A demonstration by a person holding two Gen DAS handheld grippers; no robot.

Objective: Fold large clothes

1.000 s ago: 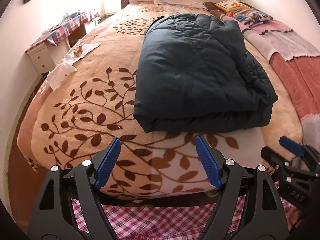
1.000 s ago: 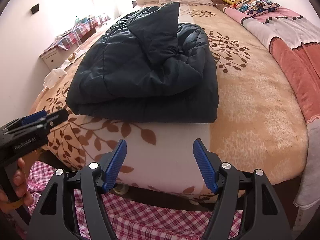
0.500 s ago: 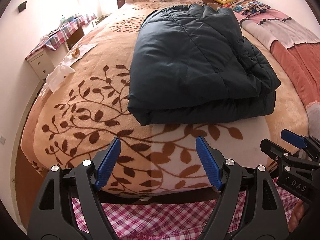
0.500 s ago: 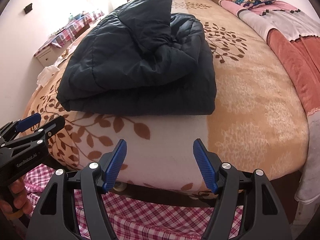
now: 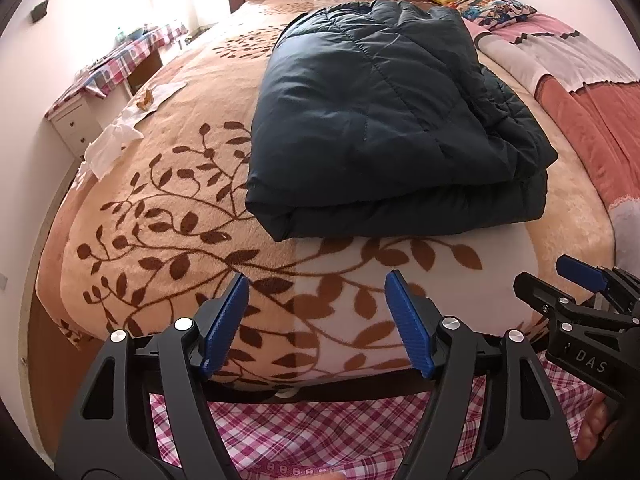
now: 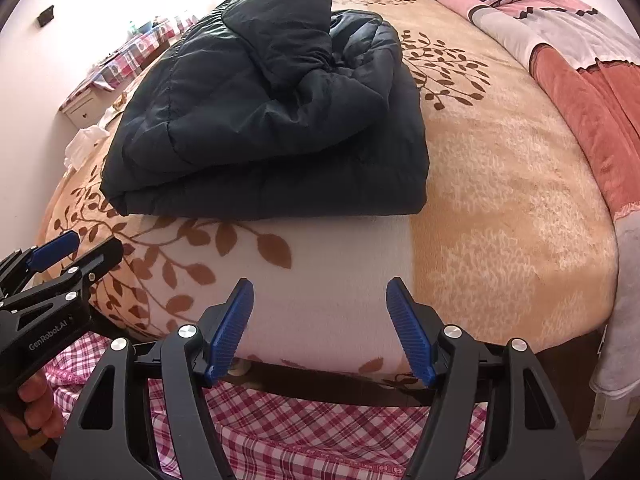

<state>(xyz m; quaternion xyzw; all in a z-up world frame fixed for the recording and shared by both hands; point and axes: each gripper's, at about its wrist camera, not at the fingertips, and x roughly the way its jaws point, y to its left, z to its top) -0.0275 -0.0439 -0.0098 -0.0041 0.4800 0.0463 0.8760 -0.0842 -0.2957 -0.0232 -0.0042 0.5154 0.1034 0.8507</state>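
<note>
Dark quilted jacket [image 5: 384, 128] folded on the leaf-patterned bed blanket [image 5: 160, 208].
Left wrist view: jacket fills upper centre; left gripper [image 5: 316, 328] at bottom, fingers apart, empty. Right wrist view: jacket [image 6: 272, 120] sits upper left, sleeve bunched on top; right gripper [image 6: 320, 330] low centre, fingers apart, holding nothing.

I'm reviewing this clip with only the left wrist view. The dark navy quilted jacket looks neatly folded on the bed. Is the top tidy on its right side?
Observer: Not quite. The right wrist view shows a sleeve draped across the top of the dark navy quilted jacket, with its gathered cuff bunched up.
Operator: Is the right gripper holding anything?
Observer: No. The right gripper is open and empty. It is short of the jacket, over the foot of the leaf-patterned tan blanket.
</note>
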